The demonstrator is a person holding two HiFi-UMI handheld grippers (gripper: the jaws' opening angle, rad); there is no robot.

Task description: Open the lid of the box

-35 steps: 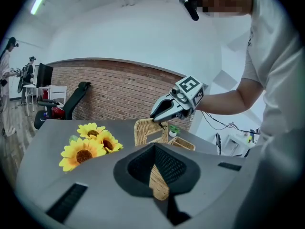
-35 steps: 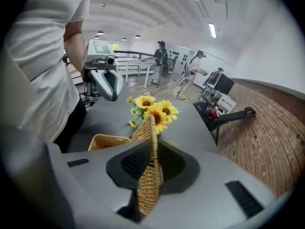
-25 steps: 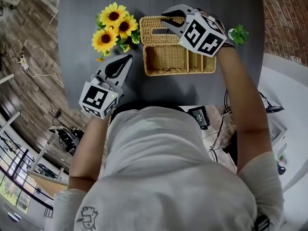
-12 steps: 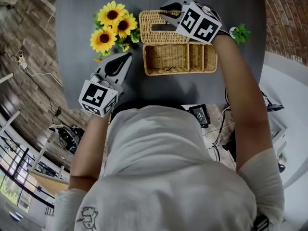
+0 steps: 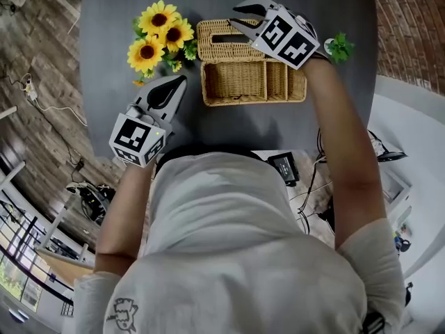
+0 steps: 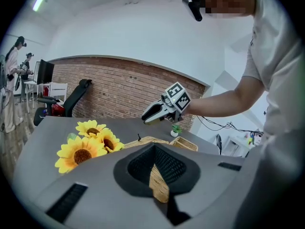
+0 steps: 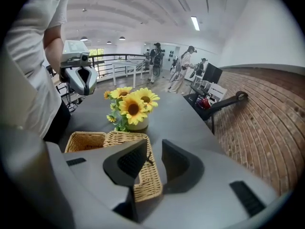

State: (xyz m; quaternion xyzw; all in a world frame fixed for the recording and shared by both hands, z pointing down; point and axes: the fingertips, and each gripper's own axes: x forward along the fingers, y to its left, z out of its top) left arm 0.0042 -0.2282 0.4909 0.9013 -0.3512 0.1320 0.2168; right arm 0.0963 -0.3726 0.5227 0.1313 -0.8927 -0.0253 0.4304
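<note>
With the lid [image 5: 215,50] lying open beyond the box [image 5: 236,82] mid-desk, let the right gripper [image 5: 236,15] jaws, just opening and now apart around the lid's edge, clear it before lifting; hold the left gripper [image 5: 182,81] jaws together.

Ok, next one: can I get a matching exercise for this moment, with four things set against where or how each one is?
Things:
1. sunflowers
2. lid
3. small green plant
4. left hand-held gripper

Places or states:
A. jaws together, on the person's side of the wicker box
B. right of the wicker box in the head view
C. folded back, lying flat beyond the wicker box
D. yellow, just left of the lid in the head view

Pairs: 1-D, 2-C, 3-B, 4-A
</note>
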